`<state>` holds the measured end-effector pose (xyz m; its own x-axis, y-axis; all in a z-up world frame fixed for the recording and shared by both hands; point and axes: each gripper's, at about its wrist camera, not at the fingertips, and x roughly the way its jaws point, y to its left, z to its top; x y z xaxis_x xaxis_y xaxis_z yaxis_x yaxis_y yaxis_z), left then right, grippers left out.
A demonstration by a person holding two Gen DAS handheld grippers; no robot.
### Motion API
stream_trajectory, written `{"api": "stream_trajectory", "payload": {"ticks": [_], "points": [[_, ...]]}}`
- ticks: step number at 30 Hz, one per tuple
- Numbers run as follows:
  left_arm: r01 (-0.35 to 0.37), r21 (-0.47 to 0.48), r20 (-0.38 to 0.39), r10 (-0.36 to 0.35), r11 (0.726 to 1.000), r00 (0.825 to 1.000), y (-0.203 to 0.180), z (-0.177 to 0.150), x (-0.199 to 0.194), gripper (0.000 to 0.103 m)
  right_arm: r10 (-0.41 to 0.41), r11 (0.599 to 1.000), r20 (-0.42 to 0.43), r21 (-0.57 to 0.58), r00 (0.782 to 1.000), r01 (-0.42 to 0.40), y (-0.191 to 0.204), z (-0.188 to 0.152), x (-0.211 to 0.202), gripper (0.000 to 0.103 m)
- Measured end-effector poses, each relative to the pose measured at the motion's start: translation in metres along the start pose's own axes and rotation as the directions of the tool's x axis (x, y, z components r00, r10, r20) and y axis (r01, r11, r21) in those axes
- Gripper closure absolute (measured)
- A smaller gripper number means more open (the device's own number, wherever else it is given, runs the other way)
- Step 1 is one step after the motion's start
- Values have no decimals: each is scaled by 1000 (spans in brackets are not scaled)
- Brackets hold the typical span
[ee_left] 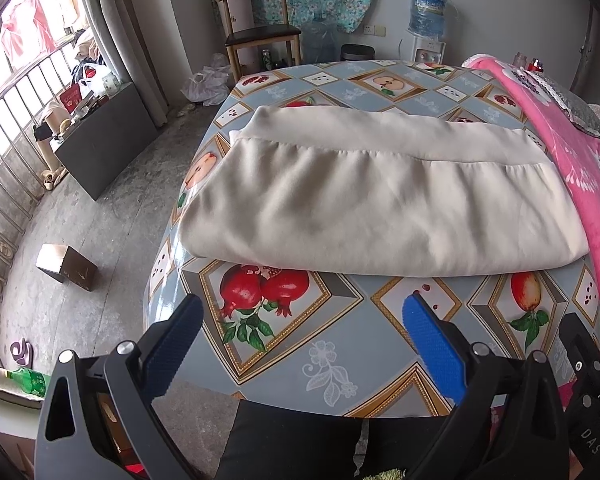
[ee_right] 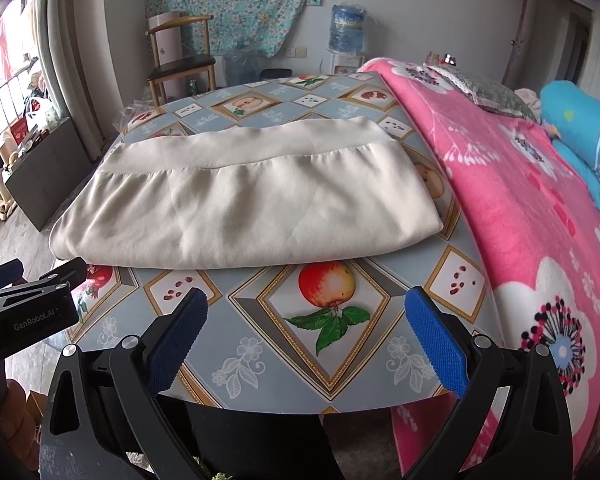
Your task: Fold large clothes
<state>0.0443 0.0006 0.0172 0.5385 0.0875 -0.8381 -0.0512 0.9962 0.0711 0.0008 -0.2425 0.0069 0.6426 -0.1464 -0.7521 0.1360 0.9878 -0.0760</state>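
Note:
A cream garment [ee_left: 380, 200] lies folded flat on the table with the fruit-pattern cloth [ee_left: 320, 360]. It has a wide band along its far edge. It also shows in the right wrist view [ee_right: 244, 200]. My left gripper [ee_left: 304, 340] is open and empty, hovering near the table's front edge, short of the garment. My right gripper [ee_right: 306, 334] is open and empty, also near the front edge of the table [ee_right: 260, 360]. The left gripper's body [ee_right: 24, 312] shows at the left of the right wrist view.
A pink flowered blanket [ee_right: 520, 220] covers a bed right of the table. A wooden chair [ee_left: 260, 28] and a water dispenser [ee_left: 428, 24] stand behind. A dark cabinet [ee_left: 104, 140] and a small box [ee_left: 66, 266] are on the floor left.

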Motion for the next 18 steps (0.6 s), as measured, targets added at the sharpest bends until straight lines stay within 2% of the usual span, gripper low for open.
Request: {"api": "stream_trajectory", "payload": {"ticks": [18], "points": [[-6,7,-3,6,1000,1000,-2,-2,1,5,-6,1000,2,-6,1000,6,0,3,-1,7]]}}
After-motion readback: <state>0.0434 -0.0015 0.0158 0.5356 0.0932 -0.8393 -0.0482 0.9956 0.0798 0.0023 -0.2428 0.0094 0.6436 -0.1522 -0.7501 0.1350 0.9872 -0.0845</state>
